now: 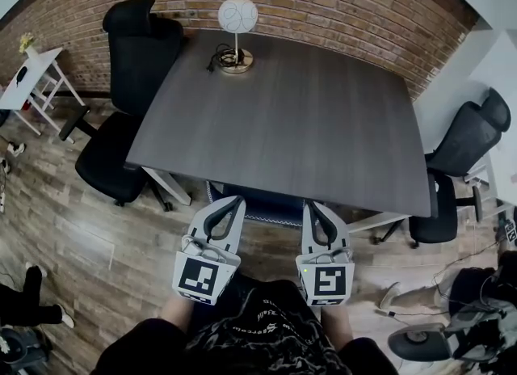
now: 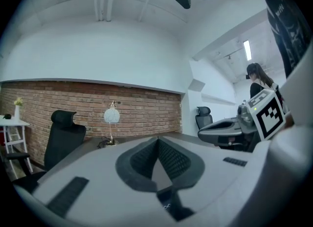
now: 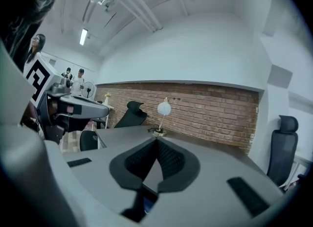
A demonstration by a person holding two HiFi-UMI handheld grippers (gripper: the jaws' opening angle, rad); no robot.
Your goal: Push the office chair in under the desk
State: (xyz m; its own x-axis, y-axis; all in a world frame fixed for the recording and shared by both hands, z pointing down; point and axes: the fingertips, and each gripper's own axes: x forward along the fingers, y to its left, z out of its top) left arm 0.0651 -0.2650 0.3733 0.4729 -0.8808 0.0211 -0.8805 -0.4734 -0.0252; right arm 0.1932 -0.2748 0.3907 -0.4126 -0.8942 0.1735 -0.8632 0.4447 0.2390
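A black office chair (image 1: 121,115) stands pulled out at the left side of the dark grey desk (image 1: 291,123), its seat clear of the top. It also shows in the left gripper view (image 2: 62,138) and the right gripper view (image 3: 130,114). My left gripper (image 1: 233,202) and right gripper (image 1: 313,206) are side by side at the desk's near edge, pointing across the top. Both are shut with nothing between the jaws, as seen on the left gripper (image 2: 157,141) and the right gripper (image 3: 157,142).
A white globe lamp (image 1: 237,22) stands at the desk's far edge by the brick wall. A second black chair (image 1: 460,167) sits at the right side. A dark blue thing (image 1: 262,205) shows under the near edge. A small white table (image 1: 28,74) stands far left.
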